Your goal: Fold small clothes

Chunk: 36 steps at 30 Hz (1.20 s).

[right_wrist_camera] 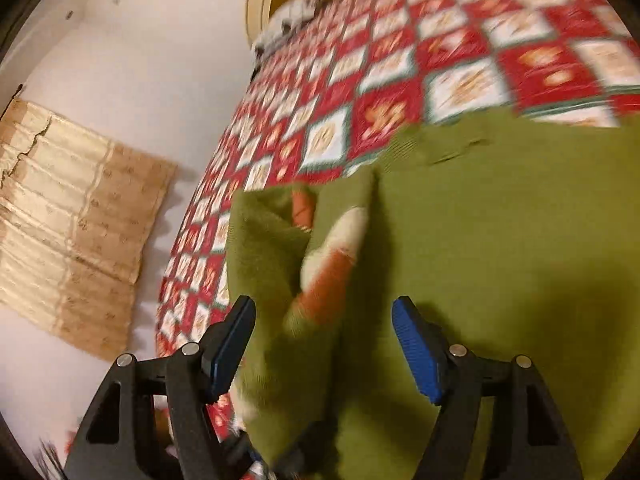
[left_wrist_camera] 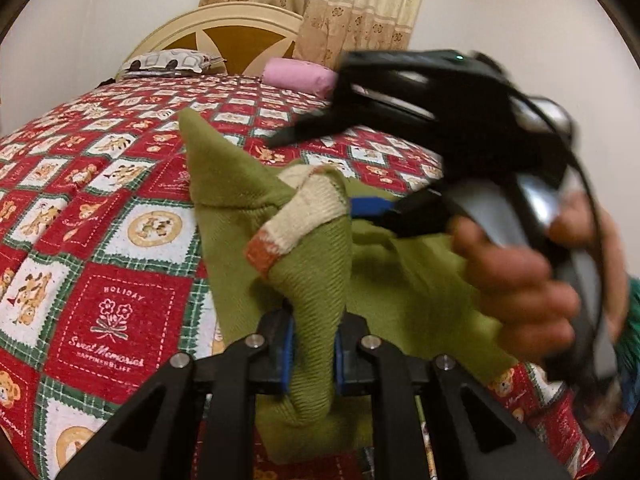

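The olive-green knit garment is the landmark here. It lies partly on a bed covered with a red, white and green teddy-bear patchwork quilt, and part of it is lifted off the quilt.

The left gripper is at the near edge of the garment, its blue-padded fingers drawn close and pinching a raised fold of the green knit. Just above that fold a sleeve stands up, ending in a cream cuff with an orange band.

The right gripper shows blurred in the left wrist view, to the right of the garment and above it, gripped by a person's hand. One blue pad lies just beside the cream cuff. In the right wrist view its fingers stand spread wide, with the bunched green fabric and the cuff between them but neither pad pressing on the cloth. No earlier view is there to compare.

Beyond the garment, at the far end of the bed, lie a pink bolster and a patterned pillow against a cream and brown headboard. Beige flowered curtains hang behind the headboard.
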Each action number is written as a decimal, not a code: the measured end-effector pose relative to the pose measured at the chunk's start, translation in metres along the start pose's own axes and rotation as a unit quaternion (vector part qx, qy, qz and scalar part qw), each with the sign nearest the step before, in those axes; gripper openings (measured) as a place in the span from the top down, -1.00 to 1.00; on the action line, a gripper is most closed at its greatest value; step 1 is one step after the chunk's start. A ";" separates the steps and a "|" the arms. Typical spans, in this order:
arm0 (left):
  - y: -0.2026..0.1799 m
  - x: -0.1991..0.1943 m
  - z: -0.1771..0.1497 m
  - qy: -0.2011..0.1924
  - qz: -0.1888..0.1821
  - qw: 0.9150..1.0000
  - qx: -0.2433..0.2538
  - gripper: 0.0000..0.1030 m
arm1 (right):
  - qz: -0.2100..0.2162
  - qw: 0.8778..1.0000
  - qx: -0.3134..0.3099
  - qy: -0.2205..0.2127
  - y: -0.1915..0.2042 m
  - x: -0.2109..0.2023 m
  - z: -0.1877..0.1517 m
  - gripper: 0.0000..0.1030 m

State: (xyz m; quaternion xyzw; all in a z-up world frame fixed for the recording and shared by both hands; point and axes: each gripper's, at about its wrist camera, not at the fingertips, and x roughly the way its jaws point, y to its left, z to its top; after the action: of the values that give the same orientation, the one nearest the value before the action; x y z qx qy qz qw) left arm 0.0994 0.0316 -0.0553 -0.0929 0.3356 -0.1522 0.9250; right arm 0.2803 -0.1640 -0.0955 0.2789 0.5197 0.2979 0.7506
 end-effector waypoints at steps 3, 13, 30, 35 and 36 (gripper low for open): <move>0.000 0.000 -0.001 0.002 -0.005 1.000 -0.003 0.70 | 0.033 0.999 -0.016 0.032 0.014 0.026 0.018 -0.39; -0.006 -0.001 -0.004 0.006 -0.012 1.000 0.001 0.70 | -0.125 0.959 -0.229 0.115 0.093 0.095 0.030 -0.29; -0.069 -0.038 0.000 -0.046 -0.029 0.995 0.085 0.70 | -0.175 0.958 -0.227 -0.015 0.060 -0.035 0.027 0.70; -0.106 -0.030 0.005 -0.040 -0.046 0.989 0.131 0.70 | -0.188 0.961 -0.200 -0.034 0.027 -0.079 0.029 0.70; -0.114 -0.025 0.005 -0.037 -0.045 0.988 0.141 0.70 | -0.193 0.961 -0.197 -0.034 0.020 -0.084 0.029 0.70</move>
State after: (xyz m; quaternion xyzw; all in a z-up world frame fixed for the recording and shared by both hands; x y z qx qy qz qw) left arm 0.0594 -0.0665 -0.0060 0.0182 0.2720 -0.2360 0.9327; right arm 0.2810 -0.2158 -0.0206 0.0303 0.4687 0.2345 0.8511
